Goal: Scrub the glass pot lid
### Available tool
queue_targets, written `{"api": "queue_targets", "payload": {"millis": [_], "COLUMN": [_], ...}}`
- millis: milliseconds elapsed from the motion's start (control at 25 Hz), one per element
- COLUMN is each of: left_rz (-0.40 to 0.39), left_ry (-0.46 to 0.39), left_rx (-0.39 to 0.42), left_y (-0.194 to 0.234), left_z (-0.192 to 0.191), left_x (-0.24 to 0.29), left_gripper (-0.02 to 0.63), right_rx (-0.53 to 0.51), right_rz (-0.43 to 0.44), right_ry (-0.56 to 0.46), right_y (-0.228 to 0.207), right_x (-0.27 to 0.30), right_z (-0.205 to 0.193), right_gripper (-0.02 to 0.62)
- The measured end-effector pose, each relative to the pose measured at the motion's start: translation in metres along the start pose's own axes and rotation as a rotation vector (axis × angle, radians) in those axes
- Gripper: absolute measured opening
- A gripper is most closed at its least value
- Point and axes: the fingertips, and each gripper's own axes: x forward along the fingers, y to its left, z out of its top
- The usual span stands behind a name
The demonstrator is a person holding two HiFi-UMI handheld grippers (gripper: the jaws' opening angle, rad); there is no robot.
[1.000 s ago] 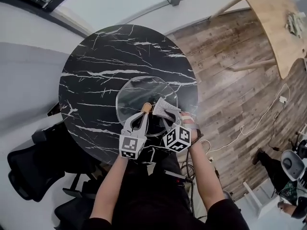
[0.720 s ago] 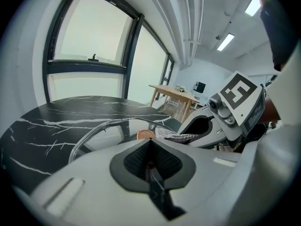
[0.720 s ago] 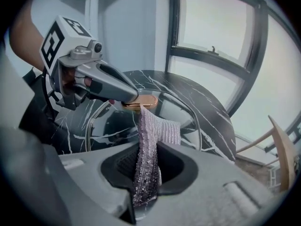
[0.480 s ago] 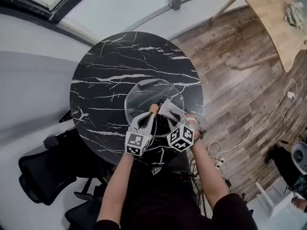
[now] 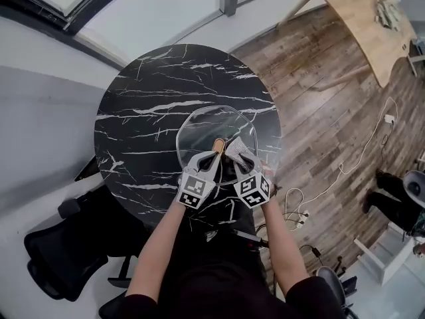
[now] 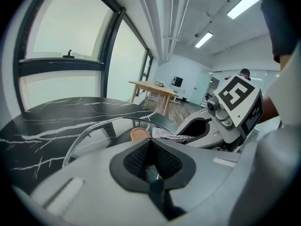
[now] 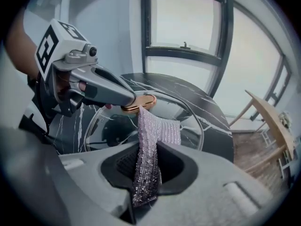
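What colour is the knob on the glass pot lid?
Copper-brown knob, clearest in the right gripper view.

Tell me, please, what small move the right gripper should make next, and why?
Probably wipe the scrub cloth across the glass lid: the right gripper grips the cloth, its end by the knob that the left gripper holds.

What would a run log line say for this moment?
left claw: shut on brown knob of round glass pot lid | right claw: shut on silvery mesh cloth, by knob
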Motion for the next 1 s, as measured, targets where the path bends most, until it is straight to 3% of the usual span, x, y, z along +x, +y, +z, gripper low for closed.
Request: {"api": "queue_targets", "payload": {"millis": [360, 560, 1000], "left_rz": [-0.070, -0.088, -0.094], "left_ry": [-0.001, 0.007, -0.046], "left_rx": [0.012, 0.057, 0.010], "left_y": [0.003, 0.002, 0.008], "left_z": [-0.003, -0.004, 0.000], "left_x": [-0.004, -0.006, -0.034], "left_gripper": [0.003, 0.003, 0.003], "right_rx": [0.109, 0.150, 0.200], "right_rz": [-0.060, -0.088, -0.130], "right_ry": [0.001, -0.001, -0.007], "right_y": [0.018, 0.022, 0.035], "right_x": [-0.002, -0.003, -0.003], "right_z": [-0.007, -0.006, -0.004], "right_gripper": [0.075, 0.075, 0.075]}}
